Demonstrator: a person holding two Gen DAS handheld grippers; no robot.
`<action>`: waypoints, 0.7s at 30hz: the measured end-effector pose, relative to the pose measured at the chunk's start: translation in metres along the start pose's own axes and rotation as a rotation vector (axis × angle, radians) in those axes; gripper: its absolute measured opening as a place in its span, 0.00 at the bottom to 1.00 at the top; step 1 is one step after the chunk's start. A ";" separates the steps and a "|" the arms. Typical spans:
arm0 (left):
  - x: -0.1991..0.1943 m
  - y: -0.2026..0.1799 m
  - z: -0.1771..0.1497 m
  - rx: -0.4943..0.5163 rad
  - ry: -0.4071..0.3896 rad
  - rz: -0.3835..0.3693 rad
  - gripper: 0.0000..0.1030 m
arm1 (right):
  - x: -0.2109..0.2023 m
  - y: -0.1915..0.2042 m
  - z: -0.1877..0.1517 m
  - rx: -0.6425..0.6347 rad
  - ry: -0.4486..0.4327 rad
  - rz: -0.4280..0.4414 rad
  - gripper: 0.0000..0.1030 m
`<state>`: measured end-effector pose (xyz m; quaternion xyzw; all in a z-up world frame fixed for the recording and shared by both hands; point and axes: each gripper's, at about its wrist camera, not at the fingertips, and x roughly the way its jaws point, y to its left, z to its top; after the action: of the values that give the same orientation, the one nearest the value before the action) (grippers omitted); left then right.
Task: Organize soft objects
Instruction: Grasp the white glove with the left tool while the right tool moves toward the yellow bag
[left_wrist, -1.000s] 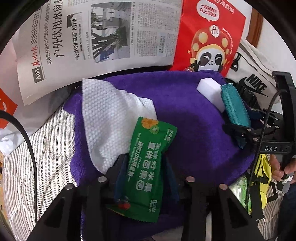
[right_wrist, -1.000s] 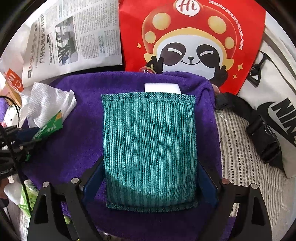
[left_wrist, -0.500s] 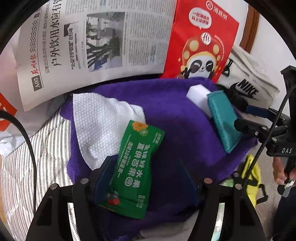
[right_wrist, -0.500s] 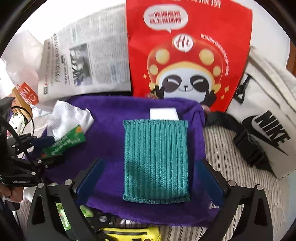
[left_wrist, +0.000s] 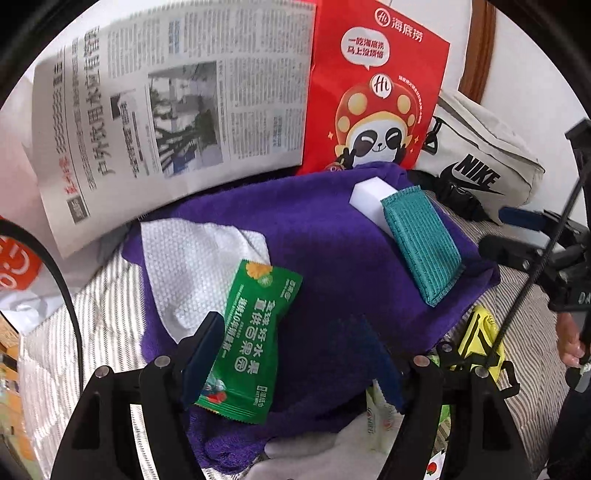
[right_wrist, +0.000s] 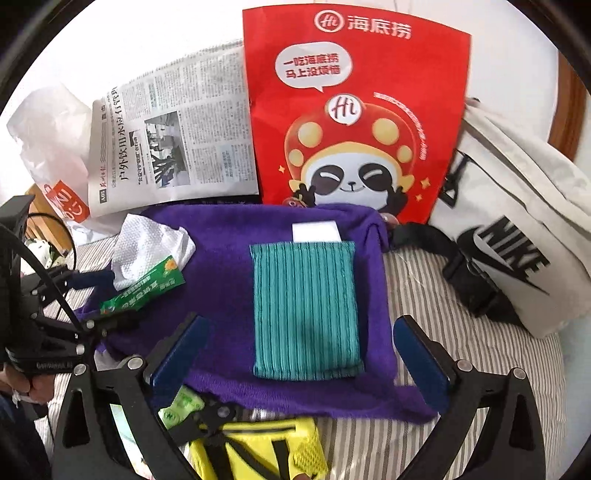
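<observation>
While both grippers stood released, left gripper (left_wrist: 295, 347) jaws just opening, purple towel (right_wrist: 221, 258) bore: teal pad (right_wrist: 306, 310) centre, right gripper (right_wrist: 303, 354) straddling; green sachet (left_wrist: 247, 343) at left, against one left pad.

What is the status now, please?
Left gripper open, jaws just widened, green packet loose between them. Right gripper open, clear of teal pad. Both items lie on purple towel. Nothing blocking.
</observation>
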<state>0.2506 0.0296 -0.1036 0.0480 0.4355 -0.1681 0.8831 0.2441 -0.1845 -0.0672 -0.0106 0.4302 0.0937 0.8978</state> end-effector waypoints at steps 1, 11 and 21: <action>-0.003 -0.001 0.001 0.003 -0.003 0.001 0.72 | -0.003 -0.001 -0.003 0.005 0.005 0.001 0.97; -0.039 -0.001 -0.017 -0.017 0.002 0.011 0.72 | -0.034 -0.011 -0.038 0.050 0.023 -0.029 0.97; -0.051 -0.008 -0.074 -0.042 0.074 -0.027 0.72 | -0.047 -0.006 -0.083 0.062 0.122 -0.095 0.97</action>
<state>0.1635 0.0520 -0.1089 0.0297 0.4717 -0.1688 0.8649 0.1525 -0.2060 -0.0835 -0.0090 0.4858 0.0366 0.8733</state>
